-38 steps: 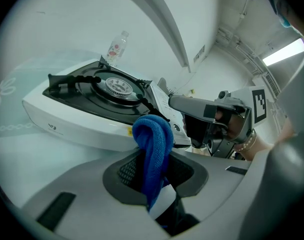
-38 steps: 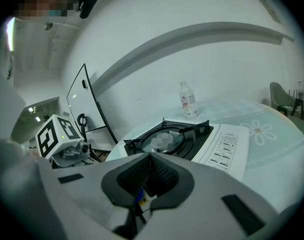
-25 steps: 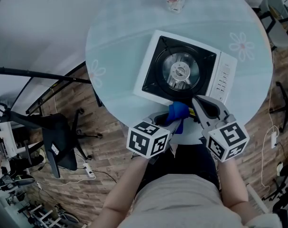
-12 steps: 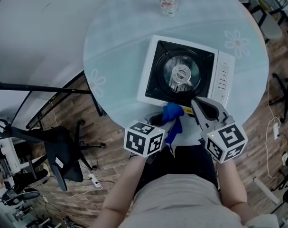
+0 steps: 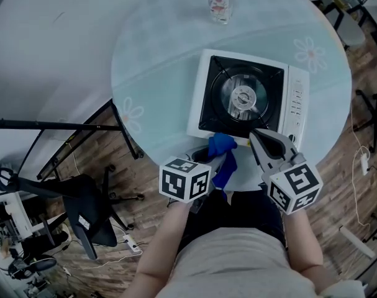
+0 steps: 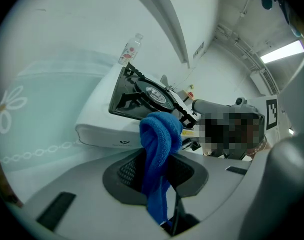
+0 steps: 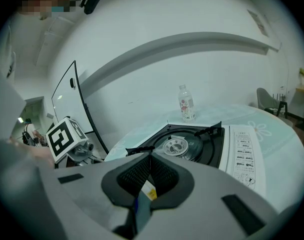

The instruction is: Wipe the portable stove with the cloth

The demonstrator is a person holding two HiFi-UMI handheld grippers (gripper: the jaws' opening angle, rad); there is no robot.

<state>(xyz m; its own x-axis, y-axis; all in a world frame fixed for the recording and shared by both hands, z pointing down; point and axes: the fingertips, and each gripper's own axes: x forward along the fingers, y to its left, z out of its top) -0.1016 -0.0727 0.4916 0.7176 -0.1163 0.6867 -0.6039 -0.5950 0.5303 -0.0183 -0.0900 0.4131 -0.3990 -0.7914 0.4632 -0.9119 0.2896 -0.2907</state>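
Note:
The white portable stove (image 5: 297,101) with its black burner well lies in the middle of the round table. At its near edge a blue cloth (image 5: 221,146) is bunched up, and my left gripper (image 5: 208,157) is shut on it. In the left gripper view the cloth (image 6: 159,134) stands up from between the jaws, in front of the stove's white side (image 6: 99,131). My right gripper (image 5: 253,135) is close beside it, jaws together on a blue corner with a small yellow tag (image 7: 148,191), over the stove's near right part (image 7: 242,156).
A clear plastic bottle (image 5: 219,4) stands at the table's far edge, behind the stove. The pale glass tabletop (image 5: 151,73) carries flower prints. A black office chair (image 5: 89,203) and a metal frame stand on the wooden floor to the left.
The left gripper and the cloth have drifted slightly left along the stove's near edge. Both grippers stay shut.

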